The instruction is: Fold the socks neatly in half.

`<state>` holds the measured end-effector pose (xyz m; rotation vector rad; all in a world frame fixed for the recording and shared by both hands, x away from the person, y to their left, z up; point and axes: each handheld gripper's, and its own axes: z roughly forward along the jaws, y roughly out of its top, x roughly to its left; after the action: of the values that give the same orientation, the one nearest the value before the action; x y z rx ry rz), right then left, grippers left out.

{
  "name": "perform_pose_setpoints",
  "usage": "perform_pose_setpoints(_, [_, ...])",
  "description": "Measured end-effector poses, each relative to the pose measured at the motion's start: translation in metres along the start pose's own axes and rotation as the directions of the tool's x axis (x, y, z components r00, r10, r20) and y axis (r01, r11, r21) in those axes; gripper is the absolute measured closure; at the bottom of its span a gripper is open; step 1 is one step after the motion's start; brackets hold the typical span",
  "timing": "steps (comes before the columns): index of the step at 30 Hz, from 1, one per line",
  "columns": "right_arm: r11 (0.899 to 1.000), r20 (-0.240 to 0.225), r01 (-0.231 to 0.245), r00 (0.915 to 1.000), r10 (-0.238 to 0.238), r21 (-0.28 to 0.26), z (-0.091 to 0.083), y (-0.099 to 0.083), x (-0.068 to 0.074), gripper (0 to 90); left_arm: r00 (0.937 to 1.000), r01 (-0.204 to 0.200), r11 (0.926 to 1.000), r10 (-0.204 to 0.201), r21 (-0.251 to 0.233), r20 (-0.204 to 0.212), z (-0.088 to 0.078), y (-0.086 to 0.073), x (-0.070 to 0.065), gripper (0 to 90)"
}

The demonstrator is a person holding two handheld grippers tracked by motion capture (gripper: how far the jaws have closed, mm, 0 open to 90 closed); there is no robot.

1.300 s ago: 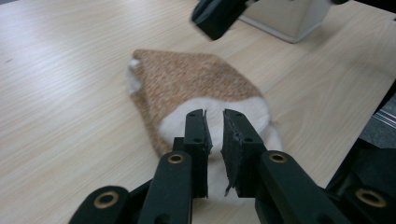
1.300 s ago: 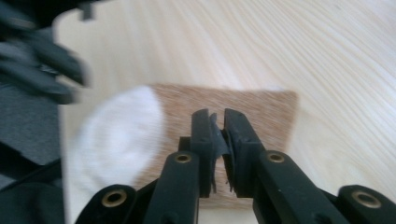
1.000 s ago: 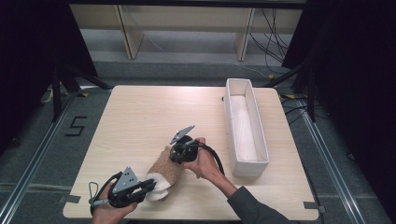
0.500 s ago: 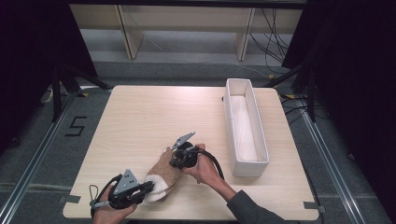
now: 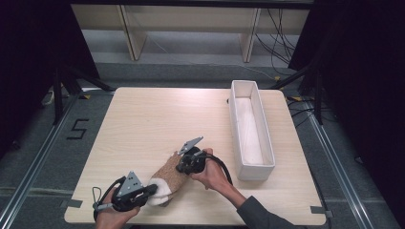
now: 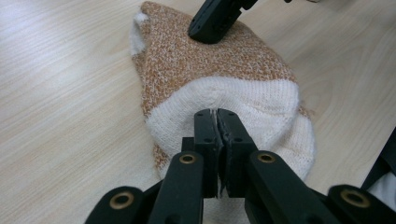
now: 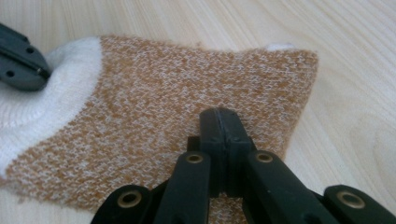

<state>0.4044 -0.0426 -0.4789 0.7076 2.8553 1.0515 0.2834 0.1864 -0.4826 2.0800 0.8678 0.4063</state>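
Orange and white knitted sock (image 5: 168, 179) lies flat on the wooden table (image 5: 143, 124), near the front edge and a little toward the front left corner. The left gripper (image 6: 217, 122) has just been closing, and its jaws are clamped together on the white end of the sock. The right gripper (image 7: 219, 122) has its jaws pressed together on the orange part at the other end. A long white tray (image 5: 237, 102) stands along the right edge, apart from the sock.
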Motion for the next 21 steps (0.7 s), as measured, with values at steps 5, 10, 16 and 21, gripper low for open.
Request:
perform_pose_setpoints(5, [1.000, -0.006, 0.012, 0.9999, -0.012, -0.019, -0.002, -0.005, -0.001, 89.8, 1.0000, -0.002, 1.0000, 0.002, 0.006, 0.007, 0.001, 0.001, 0.003, 86.6])
perform_pose_setpoints(10, [1.000, -0.005, 0.001, 1.0000, -0.001, -0.017, -0.005, -0.008, 0.002, 89.7, 0.9999, 0.002, 1.0000, -0.002, -0.001, 0.016, 0.003, 0.001, 0.007, 87.3])
perform_pose_setpoints(16, [0.999, -0.013, -0.008, 0.9999, 0.008, -0.036, -0.008, -0.013, 0.000, 89.3, 0.9997, 0.010, 0.9999, -0.010, 0.004, 0.022, 0.007, 0.004, 0.012, 88.2])
perform_pose_setpoints(21, [0.999, -0.014, -0.019, 0.9997, 0.019, -0.037, -0.013, -0.019, 0.004, 89.0, 0.9998, 0.002, 0.9999, -0.002, 0.013, 0.022, 0.009, 0.005, 0.017, 88.6])
